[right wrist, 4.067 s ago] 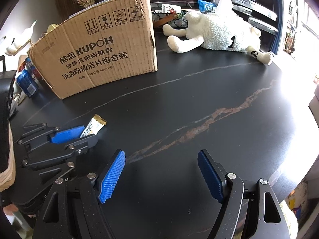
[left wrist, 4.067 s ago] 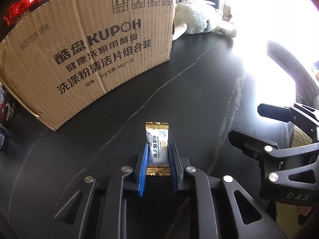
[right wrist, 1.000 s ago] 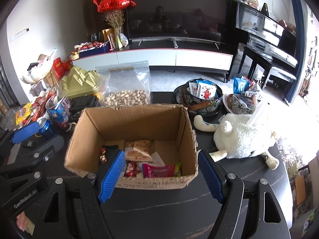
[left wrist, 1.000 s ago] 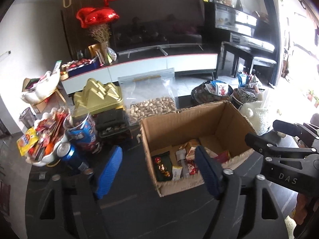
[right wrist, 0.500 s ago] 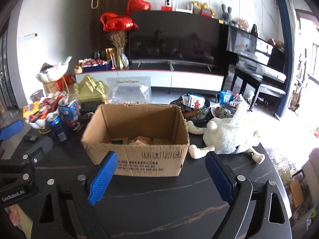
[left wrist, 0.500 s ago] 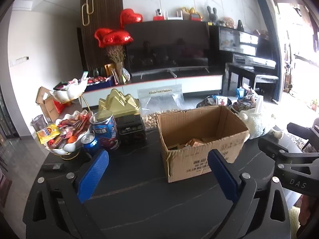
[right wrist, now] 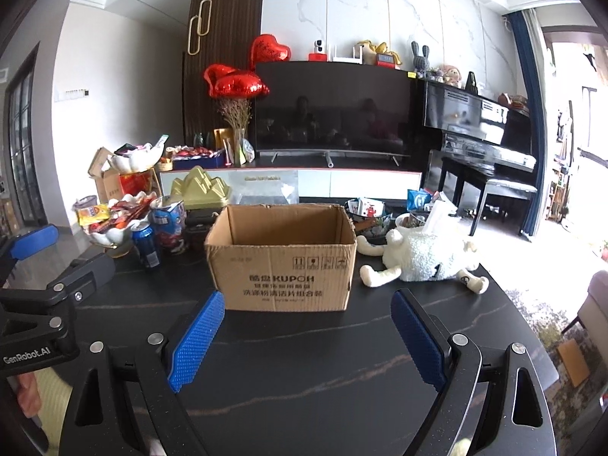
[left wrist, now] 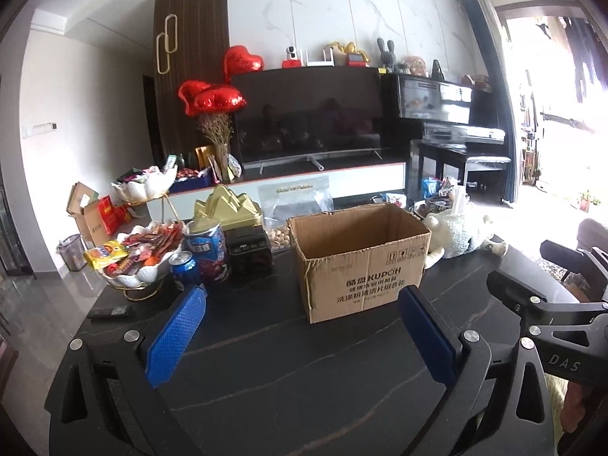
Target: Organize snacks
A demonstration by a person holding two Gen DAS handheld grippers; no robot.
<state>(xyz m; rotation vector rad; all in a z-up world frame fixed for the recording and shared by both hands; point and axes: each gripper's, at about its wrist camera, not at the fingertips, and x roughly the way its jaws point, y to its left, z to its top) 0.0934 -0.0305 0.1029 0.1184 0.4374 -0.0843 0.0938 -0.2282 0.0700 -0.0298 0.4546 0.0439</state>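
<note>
An open brown cardboard box [left wrist: 361,262] printed KUPOH stands upright on the black table [left wrist: 288,364]; it also shows in the right wrist view [right wrist: 283,254]. From this low angle its contents are hidden. My left gripper [left wrist: 300,330] is open and empty, held back in front of the box. My right gripper [right wrist: 307,338] is also open and empty, facing the box front. Each gripper shows at the edge of the other's view.
Left of the box stand a white bowl of snack packets [left wrist: 133,258], blue cans [left wrist: 205,250], a gold tin [left wrist: 228,205] and a black container [left wrist: 249,249]. A white plush sheep [right wrist: 425,254] lies to the right. More snack bowls [right wrist: 366,212] sit behind.
Both grippers have pulled back and lowered from above the box, so the view is now level and the box interior is hidden. The left gripper let go of the white candy earlier.
</note>
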